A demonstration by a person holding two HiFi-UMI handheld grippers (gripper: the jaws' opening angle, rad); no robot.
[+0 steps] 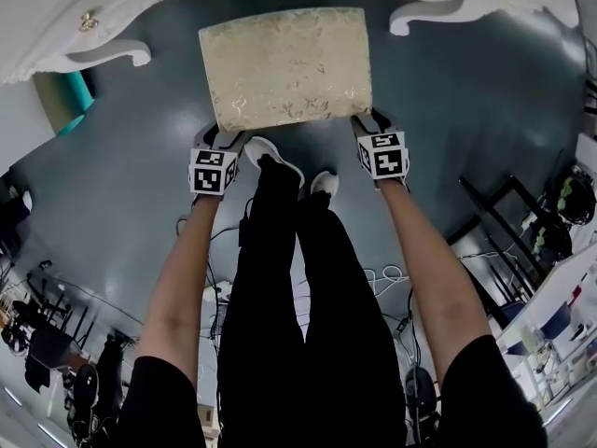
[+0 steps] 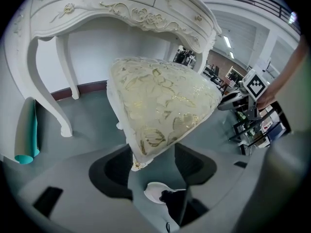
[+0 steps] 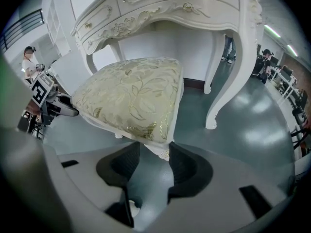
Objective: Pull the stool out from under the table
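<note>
The stool (image 1: 284, 63) has a cream cushion with gold leaf print and a white frame. It stands on the grey floor just in front of the white carved table (image 1: 56, 35), mostly out from beneath it. My left gripper (image 1: 227, 136) is at the stool's near left corner, and in the left gripper view that corner of the stool (image 2: 160, 101) sits between the jaws of the left gripper (image 2: 153, 161). My right gripper (image 1: 371, 119) is at the near right corner. There the stool (image 3: 131, 93) is held tightly by the right gripper (image 3: 151, 153).
The table's curved legs (image 3: 218, 96) (image 2: 48, 106) stand to either side behind the stool. A teal roll (image 1: 75, 96) leans at the left. The person's shoes (image 1: 275, 157) are just behind the stool. Cables (image 1: 382, 278) and black stands (image 1: 504, 213) lie at the right.
</note>
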